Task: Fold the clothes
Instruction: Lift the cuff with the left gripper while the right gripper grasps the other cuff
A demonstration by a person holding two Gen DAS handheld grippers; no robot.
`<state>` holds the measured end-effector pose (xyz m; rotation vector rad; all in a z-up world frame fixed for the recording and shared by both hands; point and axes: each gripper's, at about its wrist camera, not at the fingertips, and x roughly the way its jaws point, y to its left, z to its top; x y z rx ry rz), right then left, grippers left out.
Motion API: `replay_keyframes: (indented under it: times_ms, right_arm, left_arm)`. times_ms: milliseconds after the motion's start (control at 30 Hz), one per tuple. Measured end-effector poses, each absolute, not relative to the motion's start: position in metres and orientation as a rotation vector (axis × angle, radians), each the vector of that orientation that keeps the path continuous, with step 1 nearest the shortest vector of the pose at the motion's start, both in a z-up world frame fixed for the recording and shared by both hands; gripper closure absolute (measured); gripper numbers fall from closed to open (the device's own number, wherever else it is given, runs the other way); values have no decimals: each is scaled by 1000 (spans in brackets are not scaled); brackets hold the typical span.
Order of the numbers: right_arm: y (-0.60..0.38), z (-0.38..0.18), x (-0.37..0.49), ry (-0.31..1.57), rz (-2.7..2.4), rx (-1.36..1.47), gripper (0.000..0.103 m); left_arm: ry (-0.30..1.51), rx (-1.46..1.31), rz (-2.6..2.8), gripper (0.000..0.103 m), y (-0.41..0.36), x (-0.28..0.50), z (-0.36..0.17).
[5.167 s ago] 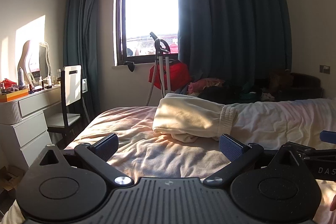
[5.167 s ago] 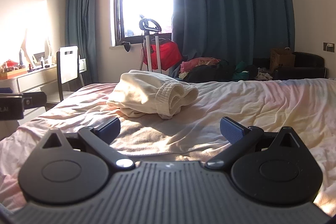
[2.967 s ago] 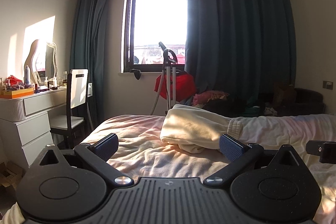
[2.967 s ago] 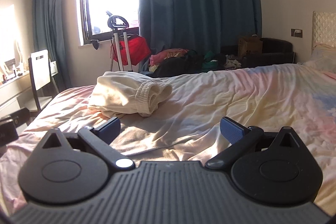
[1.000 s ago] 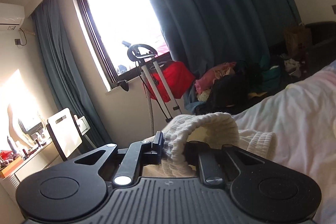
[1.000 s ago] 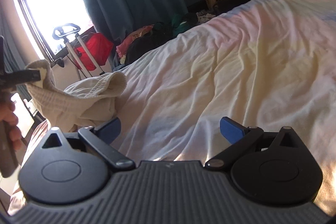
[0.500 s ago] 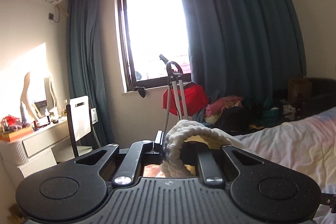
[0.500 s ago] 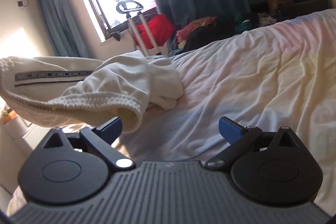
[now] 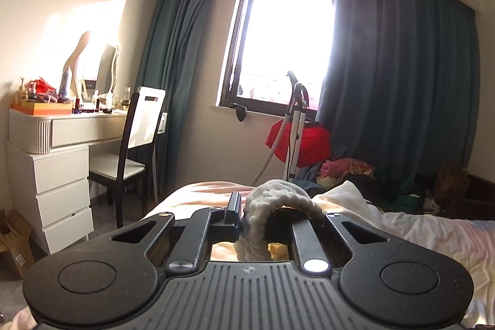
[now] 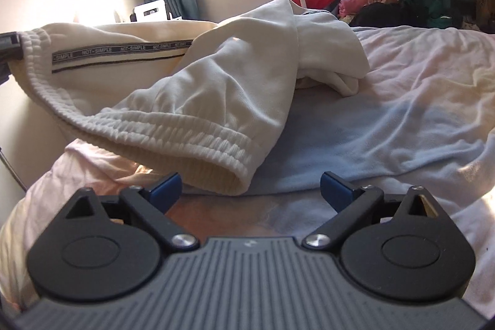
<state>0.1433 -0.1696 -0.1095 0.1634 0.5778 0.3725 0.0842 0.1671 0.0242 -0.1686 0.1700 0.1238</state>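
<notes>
A cream pair of sweatpants (image 10: 222,76) with a ribbed elastic waistband and a "NOT-SIMPLE" tape lies stretched across the bed (image 10: 417,101). My left gripper (image 9: 263,221) is shut on the ribbed waistband (image 9: 278,197) and holds it lifted; its tip shows at the far left of the right wrist view (image 10: 9,47). My right gripper (image 10: 250,187) is open and empty, just in front of the waistband's hanging lower edge (image 10: 216,163). The rest of the pants rests bunched on the sheet (image 10: 328,51).
A white dresser (image 9: 52,163) with a mirror and a chair (image 9: 136,144) stand left of the bed. A garment steamer (image 9: 294,126), a red bag (image 9: 309,141) and a pile of clothes (image 9: 365,175) sit below the window and dark curtains.
My left gripper closed on the waistband and lifted it up and leftward, stretching the pants out. My right gripper swung toward the hanging waistband edge and stays open.
</notes>
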Motion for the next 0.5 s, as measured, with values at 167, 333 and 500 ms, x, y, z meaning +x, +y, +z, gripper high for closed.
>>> replay_keyframes:
  times_ms: [167,333,500]
  right_arm:
    - [-163,-122,172,579,304,135,30]
    - [-161,-136,191,600,343,192,31]
    - [-146,-134,188,485,333,104,52]
  left_arm:
    - [213,-261,136,91,188,91,13]
    - [223,-268,123,90,197,95,8]
    - [287,-205,117,90,204,101,-4]
